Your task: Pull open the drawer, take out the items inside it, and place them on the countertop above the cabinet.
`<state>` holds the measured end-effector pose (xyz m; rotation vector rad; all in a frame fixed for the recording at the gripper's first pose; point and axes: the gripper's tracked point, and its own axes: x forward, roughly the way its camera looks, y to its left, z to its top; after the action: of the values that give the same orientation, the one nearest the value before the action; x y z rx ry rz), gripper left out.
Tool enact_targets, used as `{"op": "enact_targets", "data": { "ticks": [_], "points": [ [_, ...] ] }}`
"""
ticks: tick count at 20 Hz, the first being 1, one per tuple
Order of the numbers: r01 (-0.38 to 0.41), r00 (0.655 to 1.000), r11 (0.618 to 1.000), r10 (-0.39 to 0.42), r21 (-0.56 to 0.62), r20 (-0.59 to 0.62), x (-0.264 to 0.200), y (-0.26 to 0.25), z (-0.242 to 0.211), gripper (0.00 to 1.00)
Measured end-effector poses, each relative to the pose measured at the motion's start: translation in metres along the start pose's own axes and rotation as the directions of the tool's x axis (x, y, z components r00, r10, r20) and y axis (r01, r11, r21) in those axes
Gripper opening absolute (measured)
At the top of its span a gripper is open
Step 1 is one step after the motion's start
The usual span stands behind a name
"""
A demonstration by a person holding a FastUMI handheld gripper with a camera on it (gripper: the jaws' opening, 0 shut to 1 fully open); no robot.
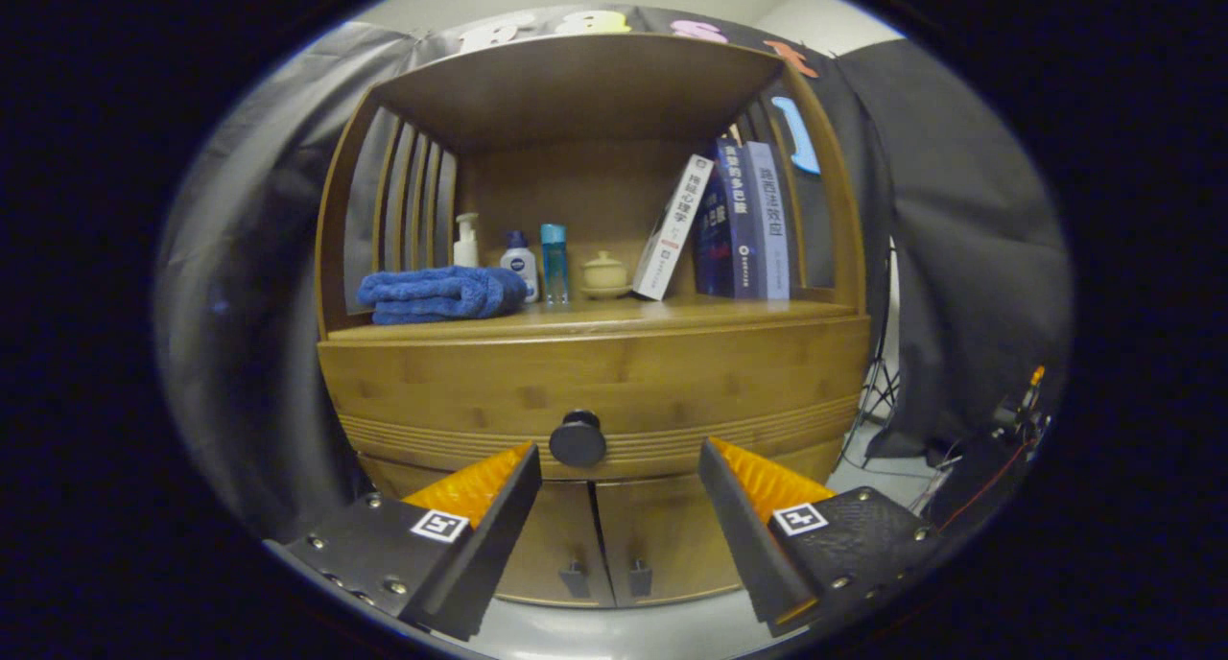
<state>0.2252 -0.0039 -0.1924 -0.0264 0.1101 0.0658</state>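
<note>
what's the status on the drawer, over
Gripper open, empty, short of the knob. Drawer shut. Nothing between gripper and knob.

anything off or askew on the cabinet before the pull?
Only the white book: it leans against the upright dark books, not standing straight. The towel lies folded, the bottles are upright, the drawer is shut. The gripper is open, short of the knob.
</note>
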Motion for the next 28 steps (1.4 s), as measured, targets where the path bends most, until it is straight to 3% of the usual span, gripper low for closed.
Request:
{"op": "enact_targets", "data": {
  "ticks": [3,6,9,11,15,19,21,23,28],
  "points": [
    [-0.033,0.999,0.999,0.034,-0.034,0.022,0.026,0.015,0.0,1.0],
    [-0.022,1.0,0.997,0.022,-0.068,-0.003,0.046,0.019,-0.015,0.59],
    [-0.012,1.0,0.998,0.012,-0.067,-0.001,0.056,0.019,-0.016,0.55],
    [0.007,1.0,0.999,-0.006,-0.035,0.022,0.055,0.021,-0.017,0.43],
    [0.071,0.997,0.997,-0.071,0.014,0.042,0.059,0.017,-0.014,0.42],
    [0.01,0.999,0.995,-0.004,-0.103,0.054,0.072,0.023,-0.016,0.43],
    [-0.005,1.0,0.998,0.006,-0.065,0.023,0.074,0.022,-0.017,0.43],
    [0.004,1.0,0.999,-0.003,-0.054,0.019,0.067,0.02,-0.018,0.34],
    [0.006,1.0,0.997,-0.004,-0.075,0.023,0.031,0.017,-0.021,0.34]
  ]
}}
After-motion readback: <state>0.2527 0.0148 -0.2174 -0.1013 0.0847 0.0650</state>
